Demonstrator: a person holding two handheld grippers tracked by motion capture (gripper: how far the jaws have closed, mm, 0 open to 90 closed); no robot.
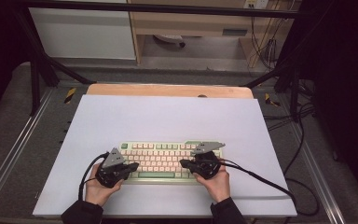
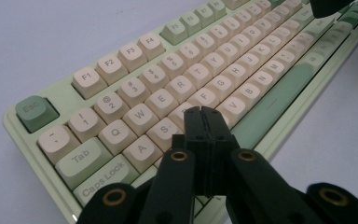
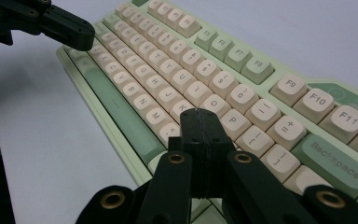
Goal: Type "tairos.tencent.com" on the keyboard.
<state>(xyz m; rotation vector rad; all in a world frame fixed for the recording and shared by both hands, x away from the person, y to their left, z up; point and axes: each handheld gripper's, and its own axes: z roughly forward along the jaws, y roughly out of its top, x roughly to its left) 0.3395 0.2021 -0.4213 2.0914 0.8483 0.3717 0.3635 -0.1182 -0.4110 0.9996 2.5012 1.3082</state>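
Keyboard [image 1: 168, 159] lies on table [image 1: 168, 116], near front edge.

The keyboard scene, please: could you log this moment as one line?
left gripper: shut, over left keys | right gripper: shut, over right keys | keyboard: flat on white table | nothing held

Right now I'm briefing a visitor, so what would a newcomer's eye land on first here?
The green and cream keyboard near the front of the white table. Over its ends hover the left gripper and the right gripper, jaws shut, tips pointing inward above the keys.
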